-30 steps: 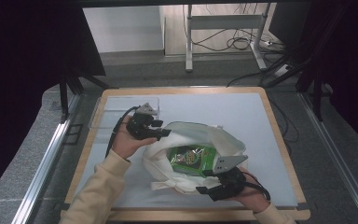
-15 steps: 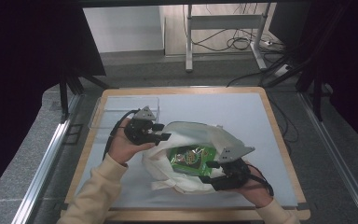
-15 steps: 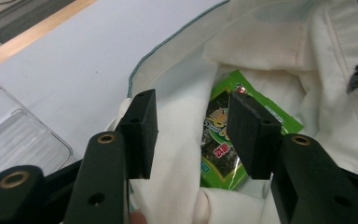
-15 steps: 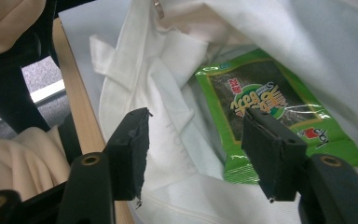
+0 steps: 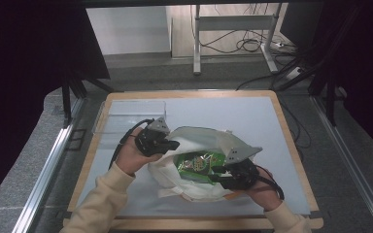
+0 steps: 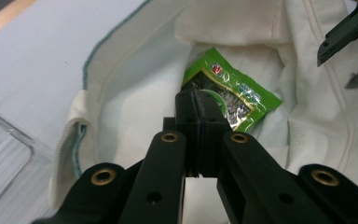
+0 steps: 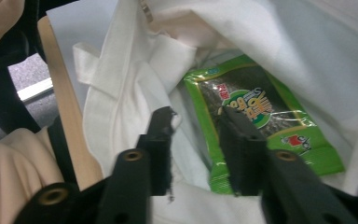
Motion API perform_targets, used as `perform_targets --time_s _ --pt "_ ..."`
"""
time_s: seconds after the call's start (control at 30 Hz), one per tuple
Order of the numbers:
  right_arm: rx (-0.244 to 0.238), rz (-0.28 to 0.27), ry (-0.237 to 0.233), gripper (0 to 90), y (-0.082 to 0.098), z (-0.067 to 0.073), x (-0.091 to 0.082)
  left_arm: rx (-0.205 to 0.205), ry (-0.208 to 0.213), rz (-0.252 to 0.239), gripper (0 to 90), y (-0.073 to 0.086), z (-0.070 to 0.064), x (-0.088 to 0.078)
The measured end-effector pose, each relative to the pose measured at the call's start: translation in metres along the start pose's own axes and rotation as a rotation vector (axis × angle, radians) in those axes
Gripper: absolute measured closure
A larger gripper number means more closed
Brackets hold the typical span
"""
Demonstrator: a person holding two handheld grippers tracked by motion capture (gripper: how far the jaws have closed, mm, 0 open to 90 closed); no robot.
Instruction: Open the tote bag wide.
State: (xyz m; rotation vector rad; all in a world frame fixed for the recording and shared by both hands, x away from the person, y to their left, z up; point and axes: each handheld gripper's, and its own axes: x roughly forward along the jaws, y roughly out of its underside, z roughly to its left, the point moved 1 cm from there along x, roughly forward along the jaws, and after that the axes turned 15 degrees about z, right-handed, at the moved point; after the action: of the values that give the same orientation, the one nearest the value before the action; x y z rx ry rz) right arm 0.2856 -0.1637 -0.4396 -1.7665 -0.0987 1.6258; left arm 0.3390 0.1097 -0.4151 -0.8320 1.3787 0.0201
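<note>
A wood-framed table (image 5: 291,145) with a pale blue top stands on grey floor (image 5: 364,160). Beyond it — a metal stand (image 5: 233,29) and loose cables (image 5: 257,46). Dark curtains (image 5: 24,73) flank both sides.

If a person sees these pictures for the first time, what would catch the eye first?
The bright green foil snack packet stands out first, lying inside the open white cloth bag in the middle of the pale blue table mat. The left gripper is at the bag's left edge with its jaws shut together. The right gripper reaches in from the right, its jaws just closing beside the packet.
</note>
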Motion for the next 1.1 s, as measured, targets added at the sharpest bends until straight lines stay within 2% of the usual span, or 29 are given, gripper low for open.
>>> perform_targets --time_s 0.03,0.1,0.17,0.2,0.23,0.27,0.3,0.33,0.37,0.4,0.47,0.53,0.57,0.6,0.63,0.77,0.8,0.87,0.93,0.97,1.0,1.1 --pt "-0.001 0.004 0.003 72.2 -0.002 0.000 0.000 0.012 0.005 0.023 90.0 -0.003 -0.001 0.004" --pt "-0.007 0.011 0.008 74.7 -0.004 -0.001 0.000 0.020 0.006 0.038 90.0 -0.005 -0.001 0.006" --pt "-0.016 0.034 0.029 82.5 -0.013 -0.002 0.001 0.027 0.011 0.083 90.0 -0.010 -0.002 0.017" --pt "-0.016 0.034 0.029 82.5 -0.013 -0.002 0.001 0.027 0.011 0.083 90.0 -0.010 -0.002 0.017" --pt "-0.020 0.042 0.032 84.3 -0.016 -0.002 0.002 0.041 0.009 0.109 90.0 -0.012 -0.002 0.020" --pt "-0.029 0.073 0.037 86.5 -0.022 -0.003 0.005 0.055 0.011 0.146 90.0 -0.015 -0.003 0.029" --pt "-0.029 0.073 0.037 86.5 -0.022 -0.003 0.005 0.055 0.011 0.146 90.0 -0.015 -0.003 0.029" --pt "-0.035 0.107 0.037 87.5 -0.027 -0.003 0.011 0.061 0.020 0.178 90.0 -0.017 -0.004 0.037" --pt "-0.035 0.107 0.037 87.5 -0.027 -0.003 0.011 0.061 0.020 0.178 90.0 -0.017 -0.004 0.037" --pt "-0.044 0.131 0.031 87.7 -0.031 -0.005 0.018 0.075 0.020 0.214 90.0 -0.018 -0.004 0.045" --pt "-0.043 0.141 0.029 87.8 -0.032 -0.006 0.022 0.077 0.021 0.226 90.0 -0.018 -0.004 0.048" --pt "-0.037 0.167 0.016 87.7 -0.032 -0.011 0.030 0.080 0.000 0.274 90.0 -0.020 -0.002 0.057" --pt "-0.037 0.167 0.016 87.7 -0.032 -0.011 0.030 0.080 0.000 0.274 90.0 -0.020 -0.002 0.057" --pt "-0.028 0.197 0.008 87.7 -0.031 -0.013 0.035 0.083 -0.010 0.314 90.0 -0.020 0.000 0.064" --pt "-0.028 0.197 0.008 87.7 -0.031 -0.013 0.035 0.083 -0.010 0.314 90.0 -0.020 0.000 0.064" --pt "-0.030 0.252 0.010 87.8 -0.028 -0.017 0.046 0.071 -0.060 0.367 90.0 -0.020 0.004 0.075" --pt "-0.026 0.288 0.008 87.9 -0.025 -0.018 0.051 0.061 -0.064 0.372 90.0 -0.020 0.006 0.077" --pt "-0.027 0.308 0.005 87.9 -0.023 -0.018 0.054 0.047 -0.073 0.384 90.0 -0.020 0.009 0.079" --pt "-0.037 0.356 0.006 88.1 -0.019 -0.018 0.061 0.042 -0.107 0.406 90.0 -0.020 0.011 0.084" --pt "-0.037 0.356 0.006 88.1 -0.019 -0.018 0.061 0.042 -0.107 0.406 90.0 -0.020 0.011 0.084" --pt "-0.046 0.380 -0.009 88.5 -0.016 -0.018 0.063 0.043 -0.128 0.413 90.0 -0.020 0.011 0.087" --pt "-0.058 0.396 -0.027 88.7 -0.012 -0.016 0.064 0.037 -0.136 0.414 90.0 -0.021 0.012 0.088"
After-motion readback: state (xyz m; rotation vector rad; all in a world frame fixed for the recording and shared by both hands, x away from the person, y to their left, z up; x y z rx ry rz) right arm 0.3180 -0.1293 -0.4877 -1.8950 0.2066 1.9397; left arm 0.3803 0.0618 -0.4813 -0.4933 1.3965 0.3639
